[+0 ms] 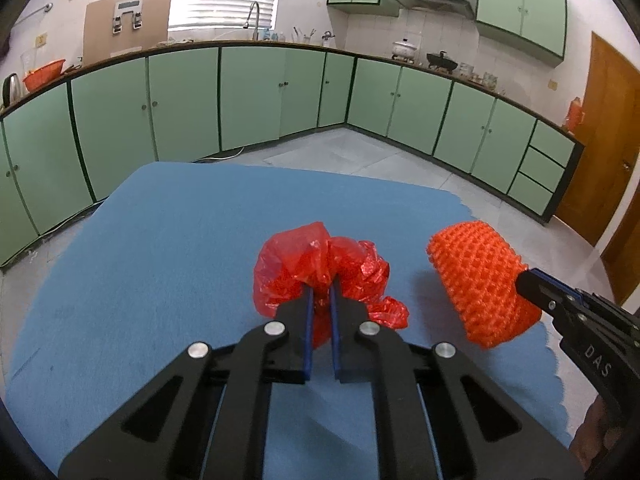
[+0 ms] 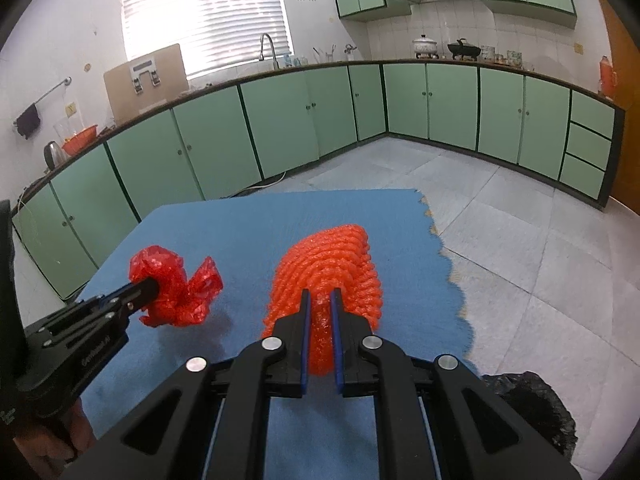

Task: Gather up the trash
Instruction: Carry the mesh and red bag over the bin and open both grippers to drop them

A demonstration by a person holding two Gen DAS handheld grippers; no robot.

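1. The left tongs (image 1: 320, 300) are clamped on a crumpled red plastic bag (image 1: 320, 268), held just above the blue worktop (image 1: 160, 260); thin film could tear or slide free.
2. The right tongs (image 2: 320, 304) pinch an orange foam net (image 2: 332, 264); its springy mesh may slip out.
3. The black bin bag (image 2: 536, 408) sits low right; a loose end could miss its mouth.
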